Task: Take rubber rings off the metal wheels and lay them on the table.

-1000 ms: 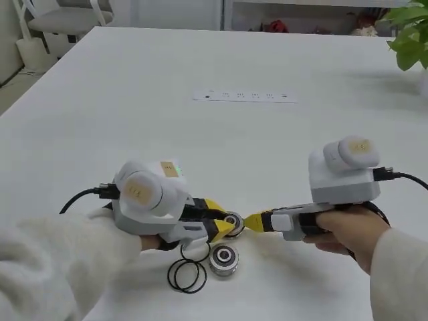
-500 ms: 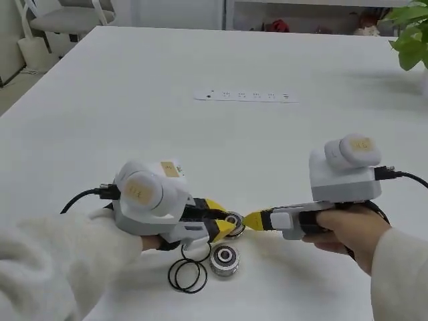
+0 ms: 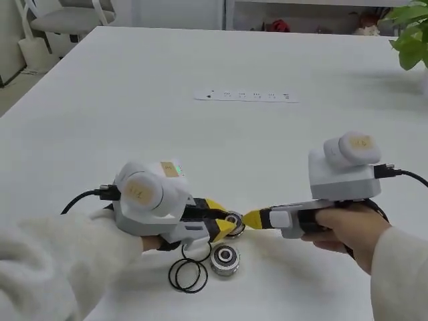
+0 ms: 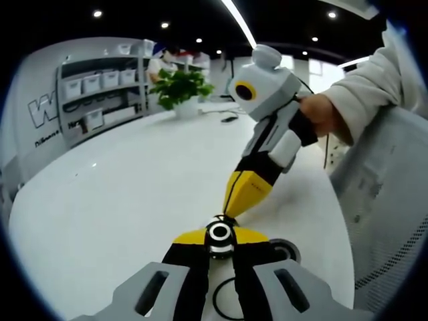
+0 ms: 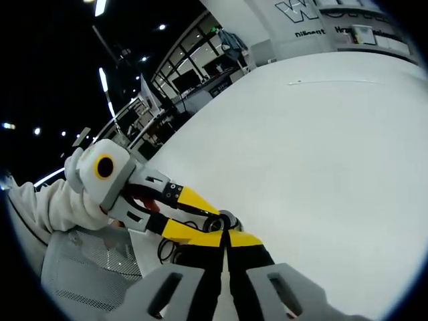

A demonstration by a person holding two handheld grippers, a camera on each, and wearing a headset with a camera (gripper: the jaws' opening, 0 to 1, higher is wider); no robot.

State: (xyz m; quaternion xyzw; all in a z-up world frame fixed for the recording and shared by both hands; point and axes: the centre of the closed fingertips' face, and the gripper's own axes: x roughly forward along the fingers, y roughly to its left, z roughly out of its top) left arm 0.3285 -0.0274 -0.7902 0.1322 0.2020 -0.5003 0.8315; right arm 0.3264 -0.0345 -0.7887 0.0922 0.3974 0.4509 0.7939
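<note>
My left gripper (image 3: 227, 226) is shut on a small metal wheel (image 3: 234, 220), held just above the white table; in its own view the wheel (image 4: 219, 231) sits between the yellow tips. My right gripper (image 3: 247, 219) comes in from the right, jaws shut, its tips against the wheel's rim (image 5: 217, 223). Whether they pinch a ring is hidden. A second metal wheel (image 3: 224, 259) stands on the table just below the grippers. Black rubber rings (image 3: 187, 275) lie loose beside it, to its left.
A white power strip (image 3: 244, 96) lies farther back on the table (image 3: 200, 147). A green plant (image 3: 411, 37) stands at the far right edge. A black cable (image 3: 77, 199) trails from the left gripper. A chair (image 3: 60, 20) stands beyond the far left corner.
Both grippers stay nearly still at the held wheel; the right gripper's body has risen very slightly.
</note>
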